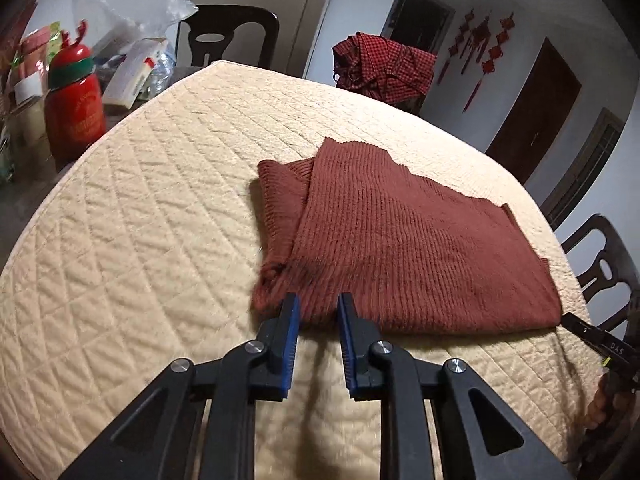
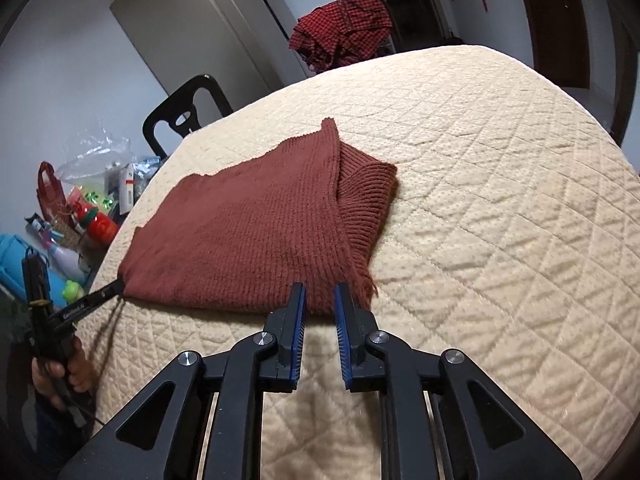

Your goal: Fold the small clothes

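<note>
A rust-brown knit sweater (image 1: 400,240) lies folded flat on a cream quilted table cover (image 1: 160,200). In the left wrist view its ribbed part and fringe are at the left. My left gripper (image 1: 319,304) is at the near edge by the fringe, its blue pads shut on the fabric between them. My right gripper (image 1: 570,320) shows at the sweater's near right corner. In the right wrist view the sweater (image 2: 248,232) has its ribbed part at the right. There my right gripper (image 2: 320,294) is shut on the near edge beside the fringe. My left gripper (image 2: 114,289) pinches the near left corner.
A red bottle (image 1: 74,116), boxes and a plastic bag (image 1: 132,0) crowd the table's left end. Dark chairs (image 1: 228,36) (image 1: 604,272) stand at the far and right sides. A red checked cloth (image 1: 380,68) hangs behind. Bare quilt lies left of the sweater.
</note>
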Demonstrator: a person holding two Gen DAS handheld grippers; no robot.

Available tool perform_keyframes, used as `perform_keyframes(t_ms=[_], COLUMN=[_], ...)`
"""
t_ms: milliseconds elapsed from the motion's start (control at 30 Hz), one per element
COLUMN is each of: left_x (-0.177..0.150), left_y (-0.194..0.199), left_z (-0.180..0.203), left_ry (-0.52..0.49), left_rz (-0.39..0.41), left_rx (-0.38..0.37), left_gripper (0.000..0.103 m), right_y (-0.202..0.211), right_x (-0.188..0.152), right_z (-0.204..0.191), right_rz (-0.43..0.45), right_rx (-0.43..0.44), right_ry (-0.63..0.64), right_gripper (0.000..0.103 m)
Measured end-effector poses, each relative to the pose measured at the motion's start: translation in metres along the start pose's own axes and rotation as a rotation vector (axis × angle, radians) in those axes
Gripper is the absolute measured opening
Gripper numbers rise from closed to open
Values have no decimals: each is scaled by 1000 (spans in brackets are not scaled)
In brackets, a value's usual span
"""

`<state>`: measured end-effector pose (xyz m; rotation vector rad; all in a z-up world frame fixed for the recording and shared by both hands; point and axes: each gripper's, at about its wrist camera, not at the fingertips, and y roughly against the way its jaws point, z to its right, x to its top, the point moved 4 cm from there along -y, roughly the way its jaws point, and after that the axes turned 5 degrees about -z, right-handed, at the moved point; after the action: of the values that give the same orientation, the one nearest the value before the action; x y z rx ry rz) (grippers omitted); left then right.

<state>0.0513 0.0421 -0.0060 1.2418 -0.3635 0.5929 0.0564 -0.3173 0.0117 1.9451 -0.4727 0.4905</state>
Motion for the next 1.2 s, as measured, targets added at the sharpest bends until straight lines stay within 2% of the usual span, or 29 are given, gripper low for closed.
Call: perform_keyframes(t_ms=[100,167,300,367,833,967,1033,1067,1100,1200], left_x=[-9,-14,-10,-4,14,14,15,15,16,17], left_y=[6,4,-2,-6,-20,-21,-22,-23,-23,-22], left_z=[-6,-9,-13,-15,-34,-31,-30,-29,-29,-27], left_ry=[24,51,96,123,254,240,228,224,222,213], left_rz=[-11,-30,-26,-16,20,29,27,26,26,25], left_rx=[5,-15,-40,-49,-108,-90,-80,-76,-73,-74], left_gripper=[25,28,29,33,33,32,26,22,20,12], right_y=[2,-2,-4,-7,-16,-14,-15,-16,-17,-15], right_x=[-8,-15,-15,-10,1,0,2,3,3,3], right_z=[7,9,6,5,22,23,20,20,20,21], right_rz=[-16,-43,-36,-36,5,21,29,28,23,30], right_rx=[14,51,76,94,233,240,218,205,193,203], right_ry=[-51,-87,-100,-106,-312,-320,-309,-299,-294,-291], right_gripper=[32,37,43,43,44,43,39,23,13,7])
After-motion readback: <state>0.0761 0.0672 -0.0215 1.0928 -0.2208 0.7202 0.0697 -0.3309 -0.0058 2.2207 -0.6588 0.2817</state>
